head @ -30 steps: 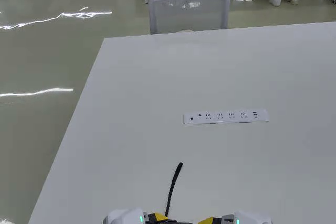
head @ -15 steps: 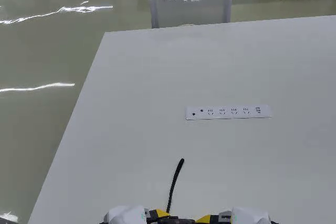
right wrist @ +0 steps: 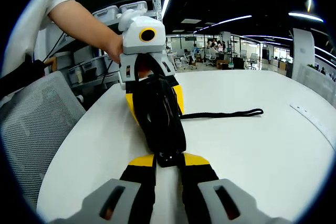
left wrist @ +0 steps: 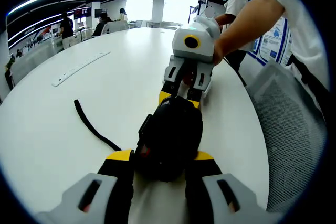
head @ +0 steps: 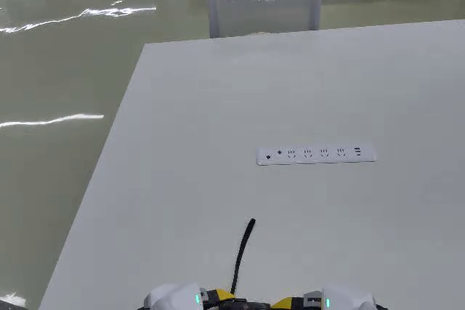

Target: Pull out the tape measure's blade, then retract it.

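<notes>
Left gripper (left wrist: 161, 156): jaws closed on the black tape measure (right wrist: 157, 108), with a yellow pad on each flank of the case.
Right gripper (right wrist: 169, 159): jaws drawn narrow on the opposite end of the case, facing the left gripper. It probably pinches the blade tip, but that spot is too dark to be sure.
Place: the tape measure is held between the two grippers at the near edge of the table (head: 218, 107).
Progress: no blade shows between the grippers, which sit close together. I judge the pull has not begun, so both the pull and the retraction are left.
Axis: the case's long side runs from gripper to gripper, across the person's front.
Strap (head: 242, 255): lies on the table, pointing away from the person towards the power strip (head: 316, 154), and ends well short of it.
Far edge: a chair (head: 263, 6).
</notes>
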`<act>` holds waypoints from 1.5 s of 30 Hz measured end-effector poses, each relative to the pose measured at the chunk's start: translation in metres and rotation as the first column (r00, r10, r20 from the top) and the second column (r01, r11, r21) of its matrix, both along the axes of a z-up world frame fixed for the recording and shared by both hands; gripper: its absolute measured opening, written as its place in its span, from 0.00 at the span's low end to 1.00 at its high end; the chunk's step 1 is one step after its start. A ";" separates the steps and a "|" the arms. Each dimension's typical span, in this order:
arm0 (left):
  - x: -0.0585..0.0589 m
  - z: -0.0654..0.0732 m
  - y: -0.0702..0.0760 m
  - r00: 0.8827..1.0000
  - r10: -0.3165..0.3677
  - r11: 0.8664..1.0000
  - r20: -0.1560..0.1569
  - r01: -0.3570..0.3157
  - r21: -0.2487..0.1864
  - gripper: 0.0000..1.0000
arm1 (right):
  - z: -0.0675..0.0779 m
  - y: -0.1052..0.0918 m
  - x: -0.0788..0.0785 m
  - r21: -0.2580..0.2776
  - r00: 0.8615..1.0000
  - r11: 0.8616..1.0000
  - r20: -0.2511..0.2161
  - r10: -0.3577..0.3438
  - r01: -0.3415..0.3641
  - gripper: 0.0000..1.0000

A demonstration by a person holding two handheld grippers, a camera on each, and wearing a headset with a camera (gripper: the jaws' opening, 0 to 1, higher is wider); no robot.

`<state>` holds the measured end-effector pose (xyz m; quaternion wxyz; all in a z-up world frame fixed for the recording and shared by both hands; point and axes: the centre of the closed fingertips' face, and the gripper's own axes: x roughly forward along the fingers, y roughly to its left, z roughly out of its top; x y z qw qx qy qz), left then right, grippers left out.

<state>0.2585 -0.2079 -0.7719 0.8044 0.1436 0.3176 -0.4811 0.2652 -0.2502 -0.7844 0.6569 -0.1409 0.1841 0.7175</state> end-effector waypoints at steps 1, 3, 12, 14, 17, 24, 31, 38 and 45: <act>0.000 0.000 0.000 1.000 0.000 1.000 0.000 0.000 0.000 0.34 | 0.000 0.000 0.000 0.001 1.000 1.000 0.001 0.003 -0.003 0.17; 0.000 0.000 0.000 1.000 -0.001 1.000 0.000 0.001 -0.001 0.34 | -0.001 -0.001 0.001 0.001 1.000 1.000 -0.002 0.005 -0.005 0.17; 0.000 0.000 0.000 1.000 -0.003 1.000 0.000 0.003 0.000 0.34 | -0.001 -0.002 0.001 0.003 1.000 1.000 0.005 0.012 -0.012 0.15; 0.000 0.000 0.000 1.000 -0.005 1.000 0.000 0.005 0.002 0.34 | 0.000 -0.002 0.001 0.005 1.000 1.000 0.000 0.011 -0.011 0.15; 0.000 0.000 0.000 1.000 -0.006 1.000 0.000 0.006 0.002 0.34 | -0.001 -0.002 0.001 0.007 1.000 1.000 0.003 0.014 -0.014 0.15; 0.000 0.000 0.001 1.000 -0.004 1.000 0.002 0.004 0.003 0.34 | -0.002 -0.003 0.000 0.010 1.000 1.000 0.016 0.018 -0.018 0.14; 0.000 0.000 0.000 1.000 -0.001 1.000 0.008 0.001 0.000 0.34 | -0.003 -0.003 0.000 0.011 0.999 1.000 0.037 0.014 -0.014 0.13; 0.002 0.000 -0.002 1.000 -0.004 1.000 0.007 0.004 -0.009 0.34 | -0.001 -0.006 0.001 0.011 1.000 1.000 0.025 0.004 -0.004 0.12; 0.003 0.000 -0.007 1.000 -0.010 1.000 0.013 0.010 -0.011 0.33 | -0.001 -0.011 0.002 0.008 1.000 1.000 0.022 -0.004 0.004 0.12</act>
